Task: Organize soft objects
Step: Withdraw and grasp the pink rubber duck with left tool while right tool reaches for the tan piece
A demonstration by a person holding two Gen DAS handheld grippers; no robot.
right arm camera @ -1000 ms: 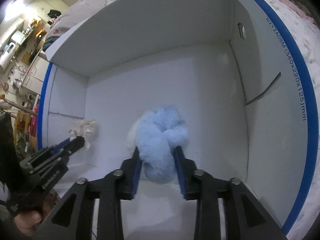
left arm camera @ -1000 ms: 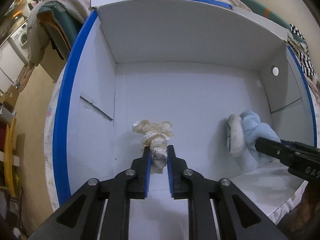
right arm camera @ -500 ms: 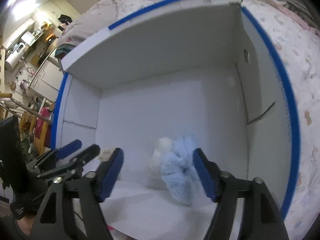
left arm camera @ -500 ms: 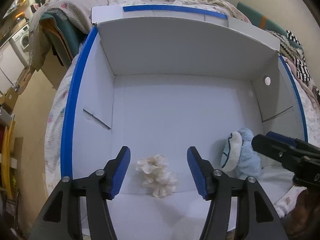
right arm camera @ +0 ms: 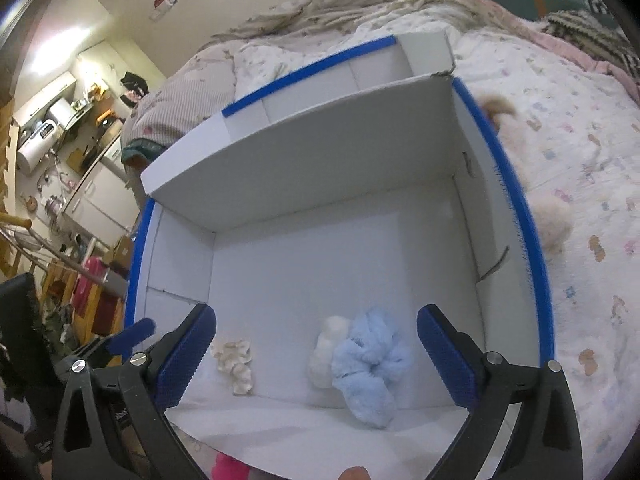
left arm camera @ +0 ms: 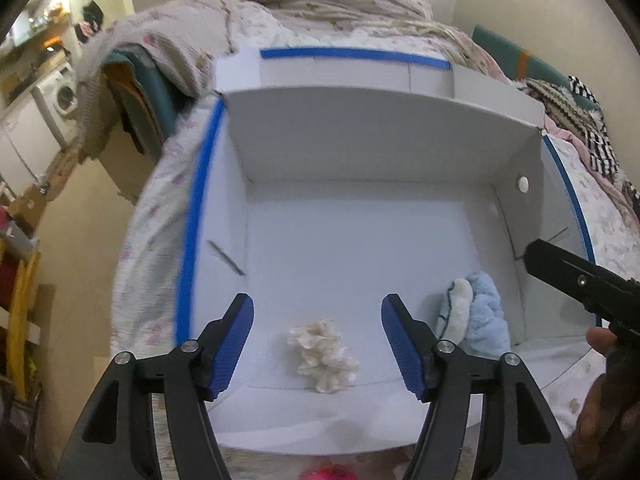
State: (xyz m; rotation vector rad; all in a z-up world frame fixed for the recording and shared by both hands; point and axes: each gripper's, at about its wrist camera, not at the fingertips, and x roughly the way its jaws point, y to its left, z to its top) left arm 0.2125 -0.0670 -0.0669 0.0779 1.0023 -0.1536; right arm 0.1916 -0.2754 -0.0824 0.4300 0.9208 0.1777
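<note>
A white box with blue edges (left arm camera: 188,264) (right arm camera: 520,216) lies open on a bed. On its floor near the front lies a cream ruffled scrunchie (left arm camera: 322,354) (right arm camera: 234,364). To its right lies a fluffy light-blue soft piece (left arm camera: 486,320) (right arm camera: 370,364) with a white plush part beside it. My left gripper (left arm camera: 318,346) hangs above the cream scrunchie, jaws opening, pads clear of it. My right gripper (right arm camera: 316,354) hangs above the blue piece, jaws opening wide and not touching it.
The box's lid (left arm camera: 360,76) stands up at the back. A patterned bedspread (right arm camera: 592,184) surrounds the box, with a cream plush thing (right arm camera: 554,220) just outside the right wall. Something pink (right arm camera: 228,468) lies at the box's near edge. Furniture and a washing machine (left arm camera: 60,96) stand at left.
Both grippers let go: the left released the cream scrunchie, the right the blue piece. Both opened and rose back from the box floor; the two soft pieces stay inside.
</note>
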